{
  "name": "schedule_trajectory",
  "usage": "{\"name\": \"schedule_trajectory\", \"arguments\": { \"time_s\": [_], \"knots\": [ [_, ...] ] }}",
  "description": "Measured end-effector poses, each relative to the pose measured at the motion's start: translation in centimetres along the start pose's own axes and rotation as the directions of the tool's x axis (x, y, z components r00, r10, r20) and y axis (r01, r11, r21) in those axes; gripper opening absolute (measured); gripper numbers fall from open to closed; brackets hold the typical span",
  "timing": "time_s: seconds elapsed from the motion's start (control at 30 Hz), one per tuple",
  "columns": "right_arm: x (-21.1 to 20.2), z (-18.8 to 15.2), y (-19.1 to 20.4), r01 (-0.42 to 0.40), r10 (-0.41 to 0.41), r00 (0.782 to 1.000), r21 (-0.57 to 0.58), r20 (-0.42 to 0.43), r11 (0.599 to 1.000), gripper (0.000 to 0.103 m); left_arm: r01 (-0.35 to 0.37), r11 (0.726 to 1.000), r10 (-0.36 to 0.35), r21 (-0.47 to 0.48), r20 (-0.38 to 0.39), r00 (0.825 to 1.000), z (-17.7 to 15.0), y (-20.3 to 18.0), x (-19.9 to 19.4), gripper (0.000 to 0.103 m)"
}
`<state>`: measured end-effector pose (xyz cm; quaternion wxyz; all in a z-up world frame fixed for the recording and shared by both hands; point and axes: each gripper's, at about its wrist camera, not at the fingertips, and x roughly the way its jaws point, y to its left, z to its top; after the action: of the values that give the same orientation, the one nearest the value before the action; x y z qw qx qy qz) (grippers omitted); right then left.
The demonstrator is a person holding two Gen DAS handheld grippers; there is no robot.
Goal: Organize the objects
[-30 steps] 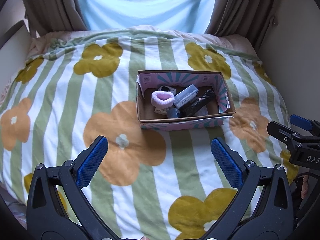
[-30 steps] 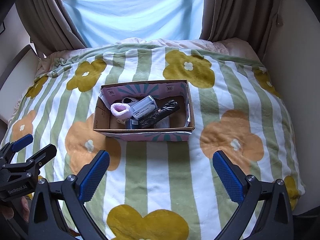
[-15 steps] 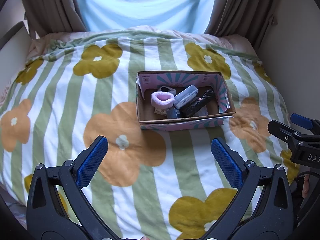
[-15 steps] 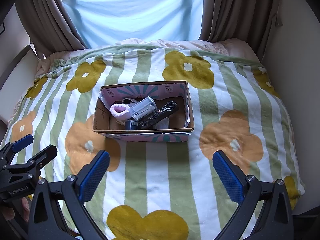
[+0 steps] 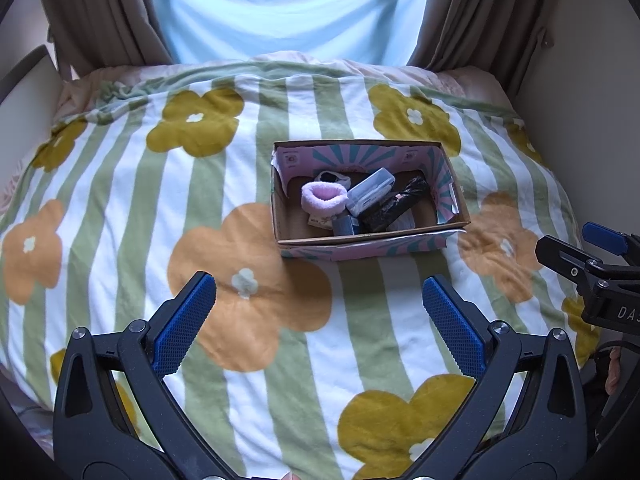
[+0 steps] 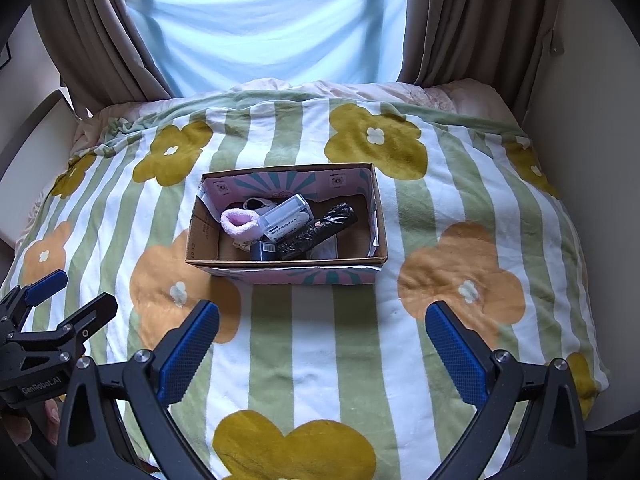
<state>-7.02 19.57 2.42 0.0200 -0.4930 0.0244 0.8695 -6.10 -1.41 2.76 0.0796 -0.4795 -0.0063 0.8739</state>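
An open cardboard box [image 5: 456,226] [image 6: 202,236] with pink and teal patterned flaps sits mid-bed. Inside lie a pink fluffy sock [image 5: 324,197] [image 6: 240,222], a clear plastic case [image 5: 370,190] [image 6: 286,218], a black crinkly roll [image 5: 396,204] [image 6: 320,230], a small dark blue box [image 5: 346,225] [image 6: 262,250] and a white and black item [image 5: 332,178] at the back. My left gripper [image 5: 318,308] hovers open, nothing in it, well short of the box. My right gripper [image 6: 322,334] is likewise open with nothing held, also in front of the box.
The bed wears a blanket [image 5: 120,208] [image 6: 460,216] with green stripes and large flowers. Brown curtains [image 5: 100,12] [image 6: 472,20] frame a pale blue drape behind. A white wall [image 6: 580,128] runs along the right side. The other gripper shows at each view's edge.
Both views have drifted very slightly; the box and its contents stay put, and both grippers remain open.
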Motion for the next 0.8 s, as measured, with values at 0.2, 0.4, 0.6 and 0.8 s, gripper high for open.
{"name": "schedule_trajectory", "arguments": {
  "time_s": [0.2, 0.4, 0.6, 0.8],
  "knots": [
    [-0.24, 0.14, -0.08, 0.003, -0.003, 1.0, 0.001, 0.004, 1.0, 0.103, -0.006, 1.0, 0.006, 0.006, 0.004, 1.0, -0.09, -0.32, -0.18, 0.103],
    [-0.54, 0.3, -0.26, 0.014, -0.014, 1.0, 0.005, 0.007, 1.0, 0.103, -0.044, 0.999, 0.044, 0.029, 0.0, 0.999, -0.04, -0.41, -0.11, 0.103],
    [-0.55, 0.37, -0.35, 0.023, -0.023, 1.0, 0.001, 0.01, 1.0, 0.103, -0.011, 1.0, 0.011, -0.006, 0.001, 1.0, 0.22, -0.13, -0.16, 0.103],
    [0.14, 0.59, -0.37, 0.032, -0.032, 0.999, -0.002, -0.006, 0.999, 0.103, -0.004, 0.999, 0.004, -0.036, 0.016, 1.0, 0.36, 0.0, -0.08, 0.103]
  ]
}}
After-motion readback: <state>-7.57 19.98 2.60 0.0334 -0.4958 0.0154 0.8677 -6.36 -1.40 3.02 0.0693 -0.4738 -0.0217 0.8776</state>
